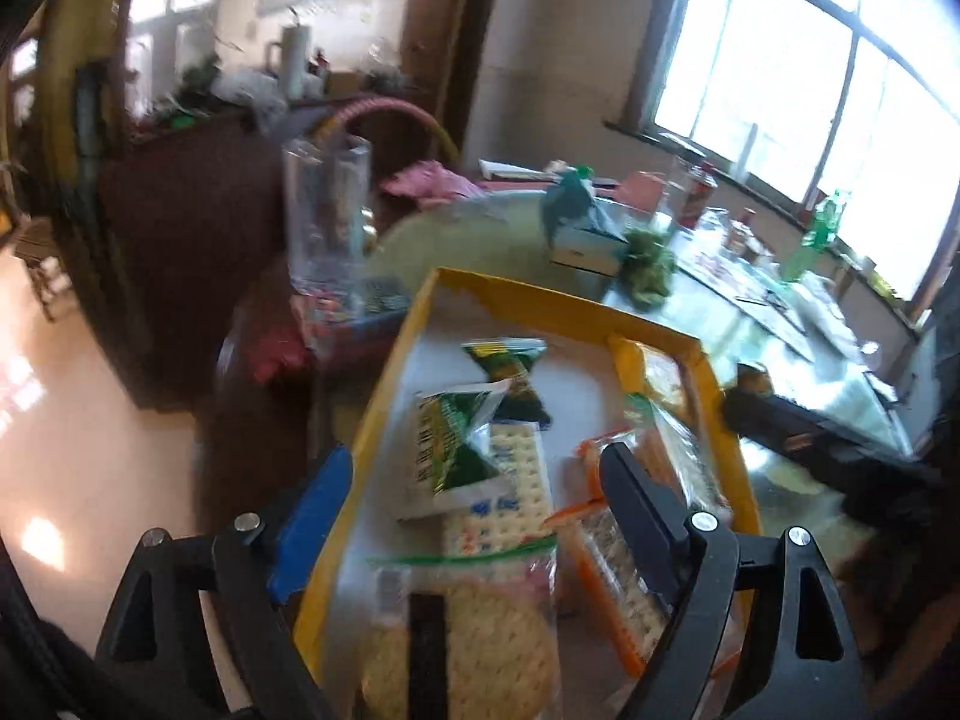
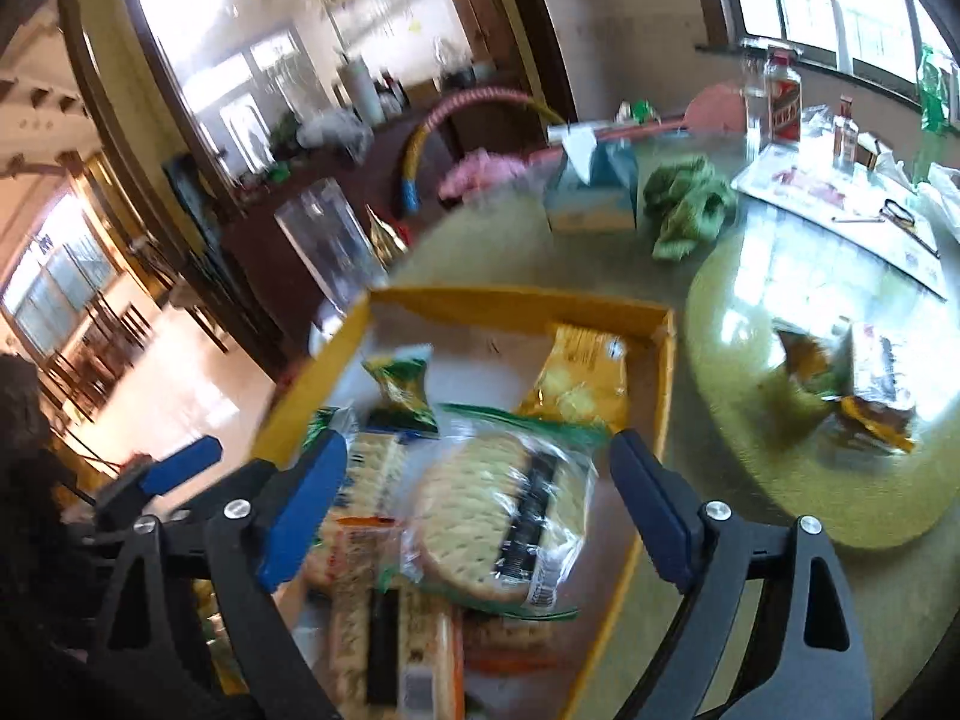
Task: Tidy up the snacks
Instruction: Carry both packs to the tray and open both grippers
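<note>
Most snacks sit in yellow box (image 2: pixel 654 360) under both spread, empty claws (right claw (image 2: pixel 480 510), left claw (image 1: pixel 480 510)); blurry packets (image 2: pixel 864 396) right of it on surface (image 2: pixel 780 480) probably remain.

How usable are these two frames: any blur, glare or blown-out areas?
Left wrist view: the window is blown out, the green snack packets are motion-smeared. Right wrist view: the round cracker bag is blurred, glare washes the glass tabletop; fisheye bending in both.
</note>
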`<state>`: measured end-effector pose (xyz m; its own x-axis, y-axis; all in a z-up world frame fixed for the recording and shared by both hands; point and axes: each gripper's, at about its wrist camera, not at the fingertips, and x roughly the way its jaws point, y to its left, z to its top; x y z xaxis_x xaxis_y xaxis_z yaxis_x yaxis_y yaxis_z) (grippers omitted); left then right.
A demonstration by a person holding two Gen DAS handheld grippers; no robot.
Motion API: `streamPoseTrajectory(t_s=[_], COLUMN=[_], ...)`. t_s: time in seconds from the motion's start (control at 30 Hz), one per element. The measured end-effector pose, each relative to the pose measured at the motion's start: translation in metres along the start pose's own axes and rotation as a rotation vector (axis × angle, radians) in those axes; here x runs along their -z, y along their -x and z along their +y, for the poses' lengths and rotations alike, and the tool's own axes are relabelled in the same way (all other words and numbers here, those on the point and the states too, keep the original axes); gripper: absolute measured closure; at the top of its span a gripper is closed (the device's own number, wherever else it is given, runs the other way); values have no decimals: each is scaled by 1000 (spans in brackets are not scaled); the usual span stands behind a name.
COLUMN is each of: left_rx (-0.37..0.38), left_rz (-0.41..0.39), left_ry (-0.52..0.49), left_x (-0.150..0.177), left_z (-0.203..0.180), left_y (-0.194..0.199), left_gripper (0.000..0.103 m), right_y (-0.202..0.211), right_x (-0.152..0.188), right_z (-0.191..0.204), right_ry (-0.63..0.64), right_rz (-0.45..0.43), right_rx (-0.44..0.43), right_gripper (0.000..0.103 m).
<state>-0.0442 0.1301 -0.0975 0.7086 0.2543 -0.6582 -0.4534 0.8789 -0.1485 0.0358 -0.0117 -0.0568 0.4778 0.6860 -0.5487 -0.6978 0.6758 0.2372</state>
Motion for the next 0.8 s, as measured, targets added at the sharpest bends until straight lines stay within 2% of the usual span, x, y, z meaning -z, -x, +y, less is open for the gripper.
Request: streamPoseTrajectory(t_s=[0.13,0.27,0.43,0.67,0.73,0.8], left_rx=[-26,-59,-55,80,182,242], left_rz=[-71,-98,-77,48,65,133], left_ry=[-18,-41,-47,-106,-93,-66], left_x=[12,23,34,37,33,35], left_z=[-8,-18,-33,-75,-88,-98], left_y=[27,45,55,58,58,53], left_gripper=[18,18,18,18,18,18], right_y=[34,51,72,103,114,128], right_x=[11,28,46,75,79,83], right_z=[-2,-8,-25,-76,-91,-108], right_ry=[-17,-32,-56,-147,-176,-208], right_rz=[-37,0,18,48,42,30], right_rx=[-45,-102,-84,0,-26,-42], right_gripper=[13,13,12,12,12,12])
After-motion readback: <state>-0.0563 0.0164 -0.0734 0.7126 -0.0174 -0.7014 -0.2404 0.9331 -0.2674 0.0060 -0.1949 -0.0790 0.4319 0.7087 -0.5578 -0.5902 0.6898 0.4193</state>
